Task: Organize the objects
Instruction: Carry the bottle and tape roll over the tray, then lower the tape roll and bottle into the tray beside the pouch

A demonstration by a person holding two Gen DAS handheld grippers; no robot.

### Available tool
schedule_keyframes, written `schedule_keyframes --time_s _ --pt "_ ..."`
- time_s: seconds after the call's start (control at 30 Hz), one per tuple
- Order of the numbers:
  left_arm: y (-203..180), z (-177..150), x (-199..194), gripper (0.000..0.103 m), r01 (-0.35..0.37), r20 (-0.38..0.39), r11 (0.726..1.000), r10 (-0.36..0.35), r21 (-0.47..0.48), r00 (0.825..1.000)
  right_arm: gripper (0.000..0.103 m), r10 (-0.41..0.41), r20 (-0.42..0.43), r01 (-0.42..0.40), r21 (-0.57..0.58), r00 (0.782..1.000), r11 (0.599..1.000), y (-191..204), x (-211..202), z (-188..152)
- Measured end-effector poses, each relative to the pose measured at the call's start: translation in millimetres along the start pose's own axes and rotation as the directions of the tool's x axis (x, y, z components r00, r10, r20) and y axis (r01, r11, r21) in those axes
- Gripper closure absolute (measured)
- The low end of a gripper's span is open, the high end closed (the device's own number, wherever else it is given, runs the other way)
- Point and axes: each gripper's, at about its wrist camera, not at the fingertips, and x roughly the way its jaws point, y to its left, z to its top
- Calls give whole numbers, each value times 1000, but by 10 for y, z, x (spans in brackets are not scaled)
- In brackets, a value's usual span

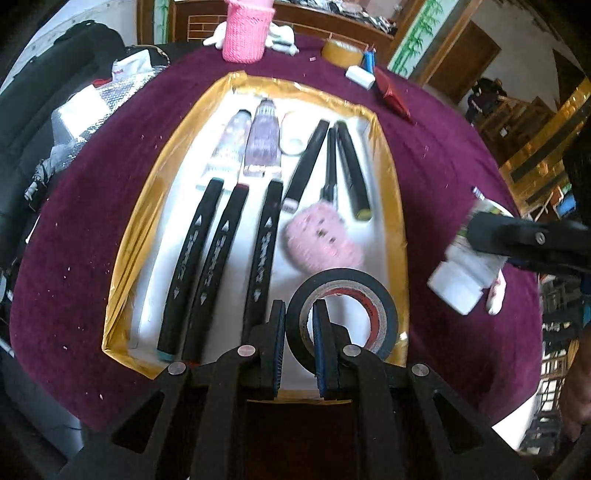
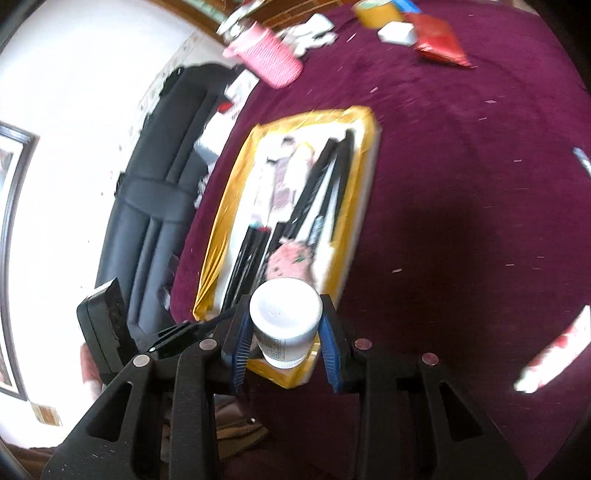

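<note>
The left claw [image 1: 299, 332] pinches the near wall of the black tape roll [image 1: 341, 314] over the gold-rimmed tray [image 1: 155, 206]. The right claw [image 2: 284, 336] grips a white bottle [image 2: 284, 325], angled toward the tray's near corner.

A table draped in a maroon cloth [image 1: 443, 155] carries everything. Directly ahead of the left gripper [image 1: 299, 332] a shallow tray with a gold-taped rim [image 1: 147, 221] rests on the cloth. Beyond the tray's far edge stands a pink knitted cup [image 1: 245, 31], with a white cloth bundle [image 1: 282, 35] just beside it. Farther right of that lie a roll of tan tape [image 1: 341, 51], a small white block [image 1: 360, 76] and a red packet [image 1: 393, 94], close together. Pale crumbs speckle the cloth.
</note>
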Motion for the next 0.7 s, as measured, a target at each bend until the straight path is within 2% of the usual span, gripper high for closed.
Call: schedule_keyframes --time_s 0.07,0.23,0.5,0.7 --pt "31 -47 57 92 10 -15 1000 -10 19 1000 71 -28 -21 27 -11 999 1000 88 151 -14" --pt "88 -28 215 92 13 -44 999 -11 50 999 71 -159 -49 155 -75 986 985 265 452 -42" --pt "89 -27 236 92 12 -45 996 -8 88 999 71 -240 -91 233 -81 966 969 346 732 45" --pt "117 -34 222 92 16 -51 995 -11 100 999 71 -374 -99 361 -123 922 924 395 890 146"
